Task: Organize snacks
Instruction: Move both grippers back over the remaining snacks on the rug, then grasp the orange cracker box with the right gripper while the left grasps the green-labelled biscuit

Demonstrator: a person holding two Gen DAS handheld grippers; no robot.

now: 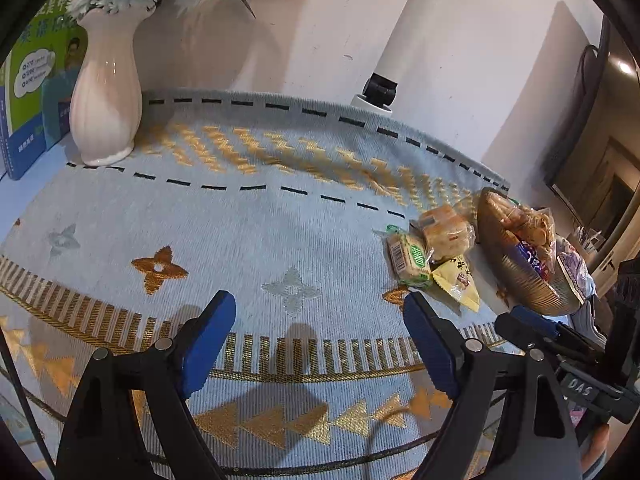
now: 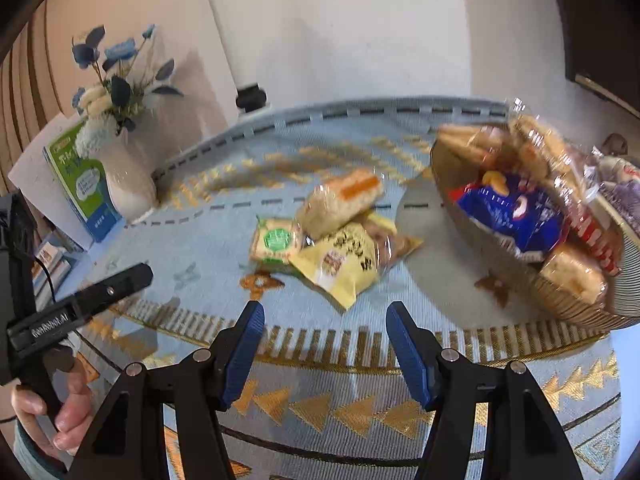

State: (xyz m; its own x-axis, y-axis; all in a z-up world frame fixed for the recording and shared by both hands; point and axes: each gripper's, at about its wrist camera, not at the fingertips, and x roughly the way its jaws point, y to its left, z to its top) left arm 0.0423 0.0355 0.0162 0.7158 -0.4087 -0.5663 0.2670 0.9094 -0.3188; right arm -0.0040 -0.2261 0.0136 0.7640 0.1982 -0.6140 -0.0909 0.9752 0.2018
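Both my grippers, left (image 1: 320, 344) and right (image 2: 325, 350), hung spread and empty. Three loose wrapped snack packets (image 2: 332, 236) lay near the blue patterned tablecloth's (image 2: 224, 256) right edge, beside the heaped gold ribbed basket (image 2: 560, 304); overlapping wrappers risked a double pick.

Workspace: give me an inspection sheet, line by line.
Surface: table under a light blue tablecloth with gold patterns.
Job's things: three wrapped snacks loose on the cloth: green-label pack, yellow packet, clear-wrapped pastry; gold basket already full of snacks.
Clutter: white vase of flowers, green and blue book.
Grippers: left gripper and right gripper, jaws apart, nothing between them.
Cables: thin dark cable at the table's left.
Surroundings: white wall, small black camera.
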